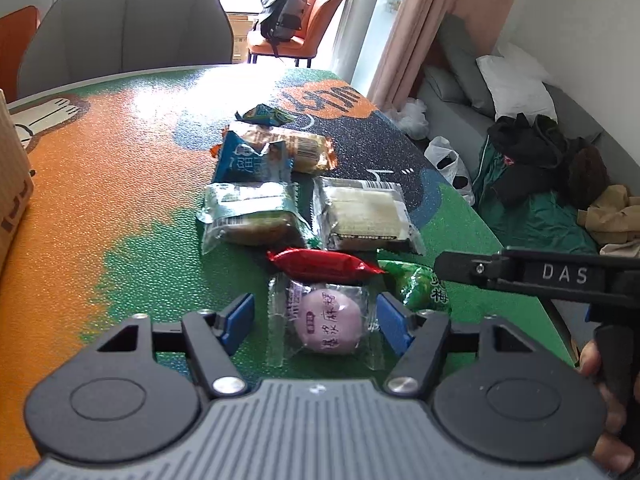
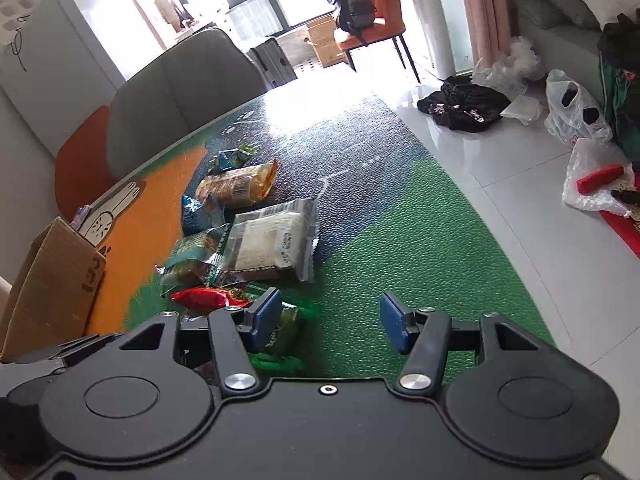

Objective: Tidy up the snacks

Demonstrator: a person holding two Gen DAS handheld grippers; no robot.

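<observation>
Both wrist views look low and close along the bench (image 1: pixel 120 184) toward the windows; they share the snack pile (image 2: pixel 256 232) and grey chair (image 1: pixel 128 20)

The left gripper (image 1: pixel 315 322) has black linkage arms, silver pivot screws, blue rectangular pads (image 1: pixel 239 317) and a ribbed grey housing. The right gripper (image 2: pixel 328 322) matches it, its housing plain black, with white "DAS" lettering along one side. Bare fingers (image 1: pixel 600 364) grip its handle.
</observation>
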